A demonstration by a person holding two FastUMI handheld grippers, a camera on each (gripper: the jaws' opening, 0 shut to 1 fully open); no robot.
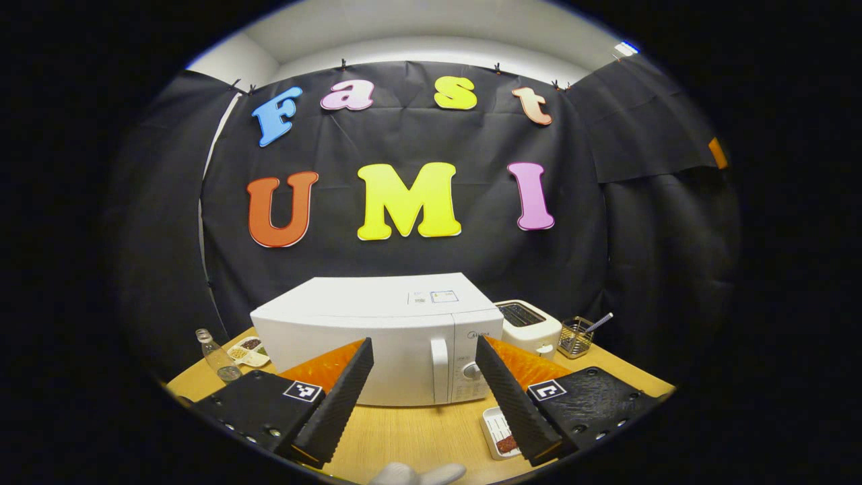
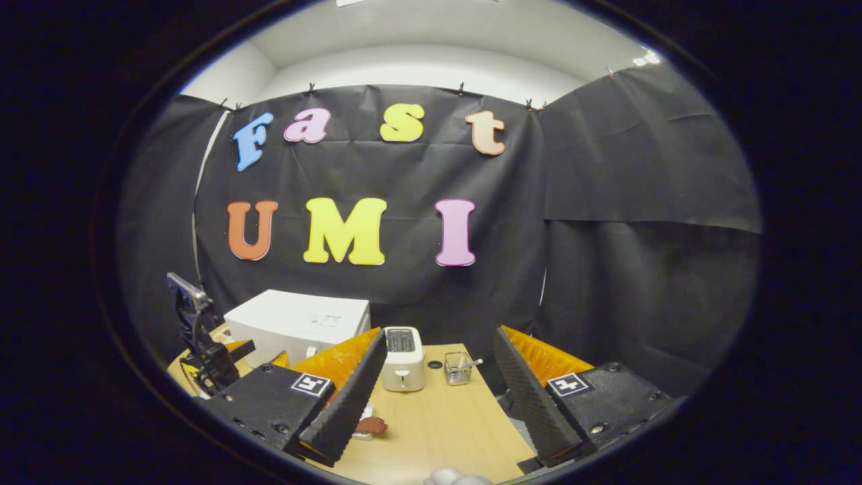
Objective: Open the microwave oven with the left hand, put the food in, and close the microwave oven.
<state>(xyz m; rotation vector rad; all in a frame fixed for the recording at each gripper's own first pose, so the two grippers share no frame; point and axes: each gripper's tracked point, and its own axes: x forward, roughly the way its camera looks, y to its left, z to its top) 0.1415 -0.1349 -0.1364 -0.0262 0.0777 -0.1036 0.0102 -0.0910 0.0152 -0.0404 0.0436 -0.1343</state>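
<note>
Left gripper: jaws spread wide, nothing between them, held above the wooden table and aimed straight at the microwave oven. The microwave's vertical door handle falls in the gap between the two fingers, a little right of centre, well ahead of the tips and not touched. Door shut.

Right gripper: jaws likewise wide apart and empty, pointed at the toaster and the small wire basket further along the table. In the right gripper view the left gripper's body stands at the far left, in front of the microwave.

Food: a small white tray with a dark red-brown piece on it lies on the table just in front of the microwave's control panel, partly behind the left gripper's right-hand finger. The right gripper view shows the same tray beside its own left-hand finger.

Handling, judged:
- Microwave is a heavy rigid box; likely stays put when the door is pulled.
- Handle is stiff and smooth; take it by closing across the bar near mid-height, then pull outward on the hinge arc.
- Tray looks light and shallow; grip its rim and keep it level, or the food may slide.

Also on the table left of the microwave: a glass bottle and a divided dish.
</note>
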